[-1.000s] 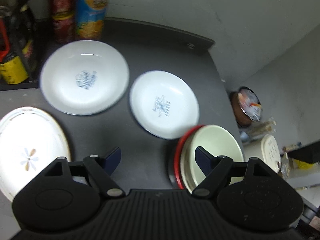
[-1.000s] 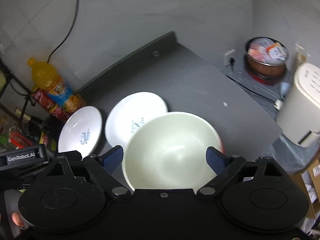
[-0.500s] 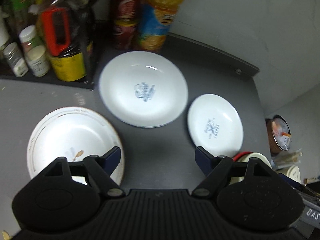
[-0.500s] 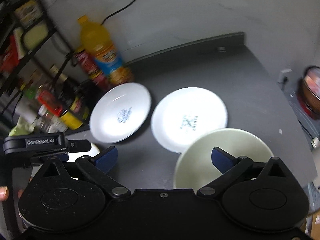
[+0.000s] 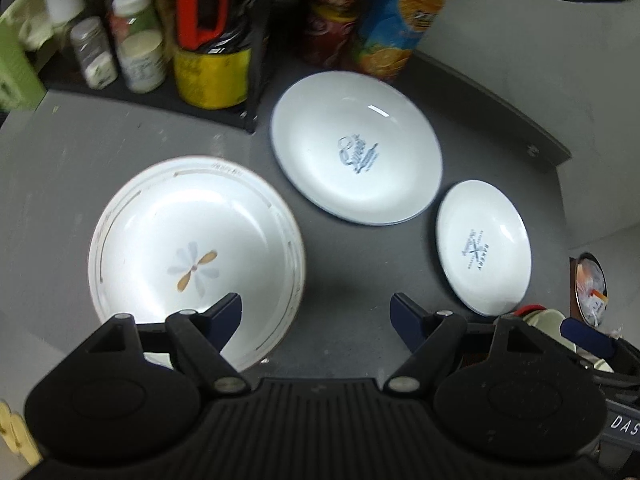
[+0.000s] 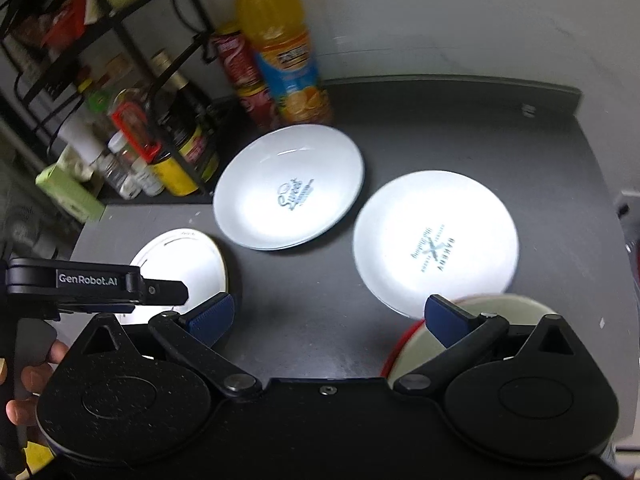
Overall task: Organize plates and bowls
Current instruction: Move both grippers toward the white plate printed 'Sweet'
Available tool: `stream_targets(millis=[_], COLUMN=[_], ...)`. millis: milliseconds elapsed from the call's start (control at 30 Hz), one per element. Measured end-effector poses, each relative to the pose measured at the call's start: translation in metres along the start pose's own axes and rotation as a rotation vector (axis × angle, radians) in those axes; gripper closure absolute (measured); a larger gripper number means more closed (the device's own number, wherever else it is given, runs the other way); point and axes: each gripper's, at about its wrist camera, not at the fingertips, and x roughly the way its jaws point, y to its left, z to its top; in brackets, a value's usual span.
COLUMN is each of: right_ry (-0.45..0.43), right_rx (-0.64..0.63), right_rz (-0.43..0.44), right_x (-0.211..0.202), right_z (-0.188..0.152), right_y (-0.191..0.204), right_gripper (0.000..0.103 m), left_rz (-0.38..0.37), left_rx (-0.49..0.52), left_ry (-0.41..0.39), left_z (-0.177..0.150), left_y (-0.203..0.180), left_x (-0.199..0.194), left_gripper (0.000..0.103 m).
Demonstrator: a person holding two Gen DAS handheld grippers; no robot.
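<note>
Both hand-held grippers spread and empty above the dark worktop (image 6: pixel 312 320).

My left hand-held gripper (image 5: pixel 316 312) hangs with jaws wide apart, its left finger over the near rim of the white round plate with a pale flower motif and thin gold rim lines (image 5: pixel 192 256). My right hand-held gripper (image 6: pixel 326 316) is likewise spread, gripping nothing; its right finger overlaps the cream bowl with a red outside (image 6: pixel 440 344) at the worktop's near right. Just beyond sits the smaller white plate with blue "Bakery" print (image 6: pixel 434 240); left of that, close by, the larger white shallow plate with blue script (image 6: pixel 288 188). Behind stand an orange juice bottle (image 6: pixel 284 44), a red snack tube (image 6: pixel 244 76) and a black wire rack of jars (image 6: pixel 132 120).
</note>
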Motion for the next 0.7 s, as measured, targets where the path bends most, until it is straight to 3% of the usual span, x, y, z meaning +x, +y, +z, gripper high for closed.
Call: stream_targets(millis=[300, 533, 633, 700], right_ry=[0.034, 0.071, 0.074, 0.075], right_rx=[-0.134, -0.217, -0.213, -0.226], right_rz=[0.073, 0.081, 0.106, 0.104], right_x=[0.023, 0.043, 0.051, 0.058], right_z=[0.026, 0.044, 0.053, 0.059], right_y=[0.011, 0.014, 0.008, 0.005], right_gripper=[0.000, 0.000, 0.000, 0.001], left_rz=[-0.019, -0.040, -0.052, -0.065], left_rx=[-0.148, -0.279, -0.341, -0.391], left_ry=[-0.039, -0.080, -0.108, -0.123], left_z=[-0.006, -0.007, -0.007, -0.006], left_y=[0.018, 0.026, 0.030, 0.033], left_x=[0.005, 0.012, 0.016, 0.021], left_gripper=[0.024, 0.027, 0.029, 0.035])
